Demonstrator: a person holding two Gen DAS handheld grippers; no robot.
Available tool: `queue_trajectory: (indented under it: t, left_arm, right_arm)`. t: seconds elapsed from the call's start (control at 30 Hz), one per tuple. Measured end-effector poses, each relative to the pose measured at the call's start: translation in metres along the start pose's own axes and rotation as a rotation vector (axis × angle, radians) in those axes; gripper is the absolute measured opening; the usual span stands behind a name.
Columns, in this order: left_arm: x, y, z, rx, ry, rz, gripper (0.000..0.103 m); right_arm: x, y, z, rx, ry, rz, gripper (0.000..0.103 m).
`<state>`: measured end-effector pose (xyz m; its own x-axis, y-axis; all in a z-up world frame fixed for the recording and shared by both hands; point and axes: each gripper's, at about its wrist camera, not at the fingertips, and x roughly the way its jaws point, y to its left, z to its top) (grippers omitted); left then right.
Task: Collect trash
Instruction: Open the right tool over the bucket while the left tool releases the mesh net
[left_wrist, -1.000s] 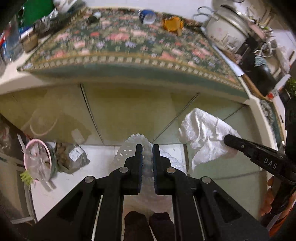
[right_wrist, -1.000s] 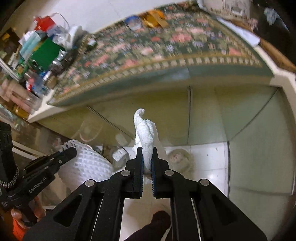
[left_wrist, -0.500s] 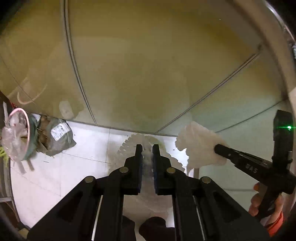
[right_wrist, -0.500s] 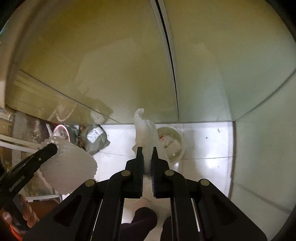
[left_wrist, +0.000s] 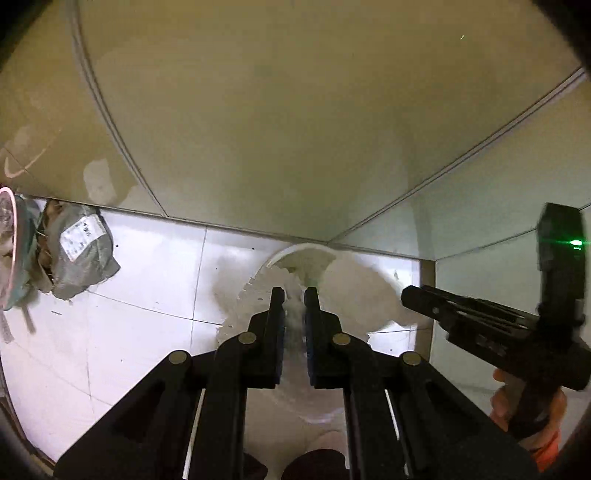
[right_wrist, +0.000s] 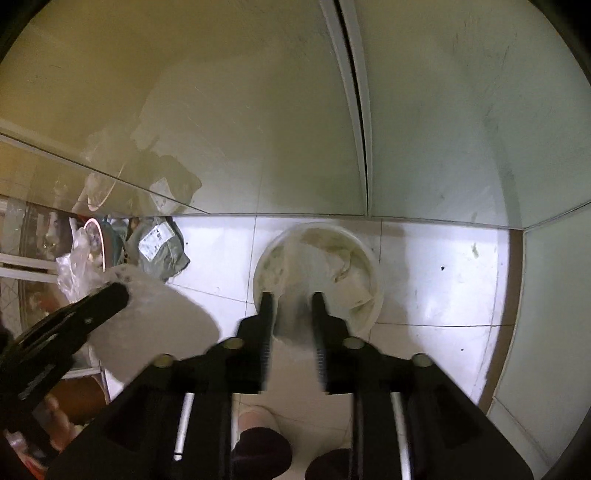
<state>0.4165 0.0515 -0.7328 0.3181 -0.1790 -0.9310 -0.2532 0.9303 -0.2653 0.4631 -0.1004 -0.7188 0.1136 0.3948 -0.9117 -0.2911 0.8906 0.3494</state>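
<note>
Jaws of the left gripper (left_wrist: 294, 291) were clamped on a white lacy paper doily (left_wrist: 255, 295), which hung over the near left rim of the round white waste bin (right_wrist: 371, 258) on the pale tiled floor (right_wrist: 443, 280). Jaws of the right gripper (right_wrist: 291, 295) were opening, with a blurred white crumpled paper towel (right_wrist: 295, 306) between them, right above the bin's mouth; whether the pads touched it could not be told. Inside the bin lay more crumpled whitish paper (right_wrist: 347, 273). To the far left, against the glossy olive cabinet doors (left_wrist: 258, 129), sat a grey plastic bag with a white label (left_wrist: 79, 251) beside a pink-rimmed container (left_wrist: 11, 251). Dark-socked feet (right_wrist: 264, 450) stood at the near edge.
</note>
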Motion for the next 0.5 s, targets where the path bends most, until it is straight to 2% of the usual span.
queue_trajectory:
  t: [0.03,0.2,0.27,0.33,0.4,0.5]
  left_arm:
    - [0.008,-0.001,0.001,0.0,0.008,-0.001,0.009]
    - [0.039,-0.016,0.004,0.014,0.045,-0.035,0.009]
    - [0.045,-0.025,0.005,0.04,0.058,-0.026,0.021]
    - [0.049,-0.027,0.006,0.053,0.067,-0.023,0.042]
    - [0.048,-0.028,0.006,0.056,0.074,-0.034,0.049]
    - [0.039,-0.03,0.005,0.074,0.077,-0.026,0.049]
  right_arm:
    - [-0.003,-0.002,-0.002,-0.002,-0.012,-0.001,0.035]
    - [-0.011,-0.012,-0.002,-0.014,-0.059,-0.034,0.036]
    - [-0.023,-0.014,-0.003,-0.007,-0.083,-0.031,0.036]
    - [-0.031,-0.018,-0.004,0.001,-0.102,-0.033,0.036]
    - [-0.039,-0.019,-0.005,0.007,-0.12,-0.038,0.038]
    - [-0.055,-0.015,-0.007,0.002,-0.14,-0.055,0.039]
